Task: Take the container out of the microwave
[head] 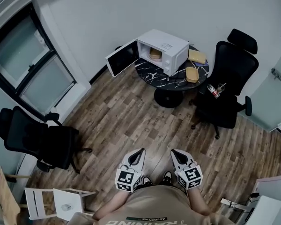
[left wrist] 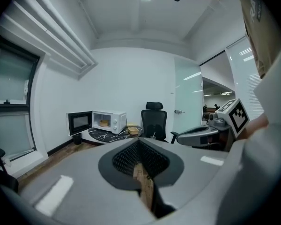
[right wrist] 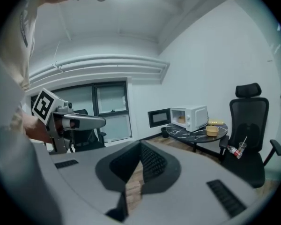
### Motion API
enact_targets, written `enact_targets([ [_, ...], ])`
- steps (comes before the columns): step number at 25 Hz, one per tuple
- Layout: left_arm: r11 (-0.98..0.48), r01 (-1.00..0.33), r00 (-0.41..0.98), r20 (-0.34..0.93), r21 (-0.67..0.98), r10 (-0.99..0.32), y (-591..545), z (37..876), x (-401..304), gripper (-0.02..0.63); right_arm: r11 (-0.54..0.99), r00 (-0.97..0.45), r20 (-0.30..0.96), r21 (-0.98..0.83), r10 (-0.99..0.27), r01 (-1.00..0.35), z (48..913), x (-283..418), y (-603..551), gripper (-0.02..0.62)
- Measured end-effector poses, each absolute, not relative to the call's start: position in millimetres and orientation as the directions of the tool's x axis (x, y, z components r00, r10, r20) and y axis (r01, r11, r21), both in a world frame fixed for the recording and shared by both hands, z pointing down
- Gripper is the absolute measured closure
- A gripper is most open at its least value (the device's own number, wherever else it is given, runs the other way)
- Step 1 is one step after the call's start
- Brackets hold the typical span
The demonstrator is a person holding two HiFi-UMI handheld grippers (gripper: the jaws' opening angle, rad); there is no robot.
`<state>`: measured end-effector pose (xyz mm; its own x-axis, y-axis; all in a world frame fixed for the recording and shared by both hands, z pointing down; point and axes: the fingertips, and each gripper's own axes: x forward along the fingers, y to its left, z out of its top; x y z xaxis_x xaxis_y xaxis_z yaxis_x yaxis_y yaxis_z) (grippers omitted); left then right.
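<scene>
A white microwave (head: 163, 49) stands on a round black marble table (head: 178, 82) at the far wall, its door (head: 122, 57) swung open to the left. A tan container (head: 155, 54) sits inside the cavity. The left gripper view shows the microwave (left wrist: 110, 121) and container (left wrist: 104, 123) far off; so does the right gripper view, with microwave (right wrist: 191, 117) and container (right wrist: 181, 119). My left gripper (head: 140, 151) and right gripper (head: 174, 152) are held side by side near my body, far from the table. Both are shut and hold nothing.
Two more tan containers (head: 196, 56) (head: 192, 74) lie on the table right of the microwave. A black office chair (head: 227, 86) with a bottle (head: 214, 91) on its seat stands right of the table. Another black chair (head: 35, 139) and a white chair (head: 51, 203) are at my left.
</scene>
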<state>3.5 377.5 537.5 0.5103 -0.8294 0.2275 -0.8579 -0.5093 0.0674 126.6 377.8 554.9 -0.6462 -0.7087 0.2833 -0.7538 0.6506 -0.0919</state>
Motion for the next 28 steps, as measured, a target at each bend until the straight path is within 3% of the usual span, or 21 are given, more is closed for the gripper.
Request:
enact_targets([
  [16,-0.446,-0.883,0.47,0.263,0.149,-0.843,330.8,579.4,-46.6,0.6,0.652,-0.624,0.368,-0.058,-0.69,-0.756,581.6,96.8,343.7,0.588],
  [28,-0.444,-0.895,0.441,0.263,0.054,-0.858,165.1,553.6,-32.1,0.6,0.695,-0.691,0.29,-0.11,-0.662,-0.711,569.7,103.5,167.3,0.588],
])
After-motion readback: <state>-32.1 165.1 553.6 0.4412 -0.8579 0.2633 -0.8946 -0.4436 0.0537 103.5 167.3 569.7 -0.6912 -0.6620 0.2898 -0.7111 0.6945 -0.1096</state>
